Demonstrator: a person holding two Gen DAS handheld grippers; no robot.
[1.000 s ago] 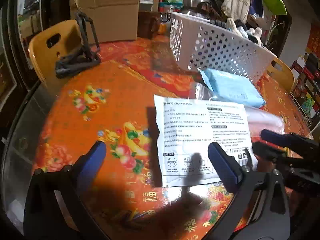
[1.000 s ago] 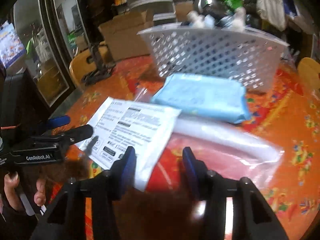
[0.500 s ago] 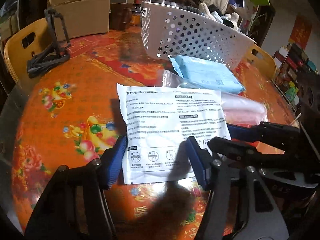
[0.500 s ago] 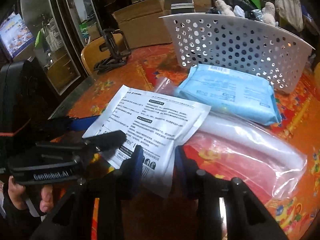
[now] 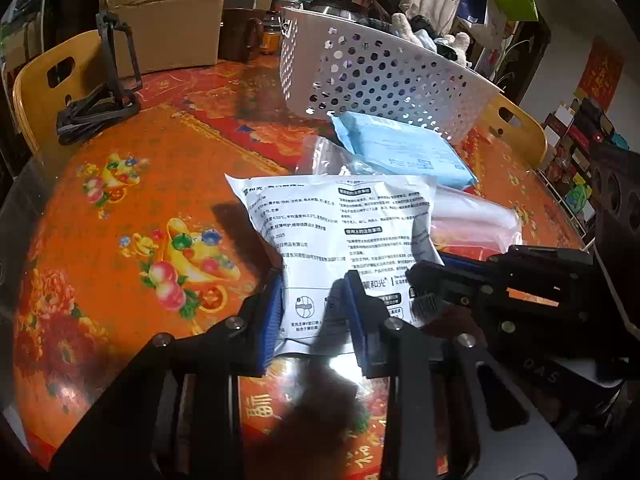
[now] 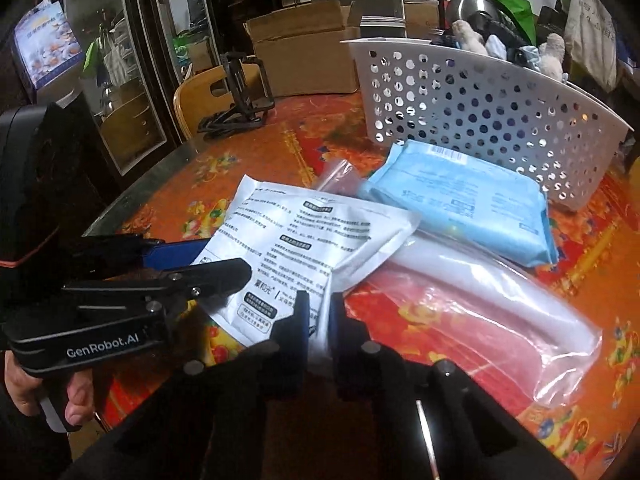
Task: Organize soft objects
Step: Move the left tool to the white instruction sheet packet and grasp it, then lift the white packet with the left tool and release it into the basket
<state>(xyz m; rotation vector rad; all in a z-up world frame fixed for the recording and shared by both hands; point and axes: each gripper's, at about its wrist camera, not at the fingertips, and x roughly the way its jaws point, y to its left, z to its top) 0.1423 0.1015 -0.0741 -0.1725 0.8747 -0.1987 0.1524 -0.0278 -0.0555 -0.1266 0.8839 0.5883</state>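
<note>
A flat white pouch with black print (image 5: pixel 340 232) lies on the orange table, also in the right wrist view (image 6: pixel 304 240). My left gripper (image 5: pixel 314 312) has closed on its near edge, jaws narrowed around a fold of it. My right gripper (image 6: pixel 318 316) is shut on the pouch's near right corner, which lifts. Behind it lie a light blue soft pack (image 5: pixel 400 152) (image 6: pixel 460 204) and a clear plastic bag (image 6: pixel 480 316) (image 5: pixel 472 216). A white perforated basket (image 5: pixel 384 80) (image 6: pixel 480 120) holding soft toys and cloth stands at the back.
A black folding stand (image 5: pixel 104 92) sits at the table's far left beside a yellow chair (image 5: pixel 44 80). Cardboard boxes (image 6: pixel 308 56) and a brown mug (image 5: pixel 240 40) stand behind the table. Another yellow chair (image 5: pixel 516 128) is at the right.
Both grippers have closed in on the white pouch's near edge. The left jaws narrowed from wide open; the right jaws shut on the corner. The pouch now creases and lifts.
</note>
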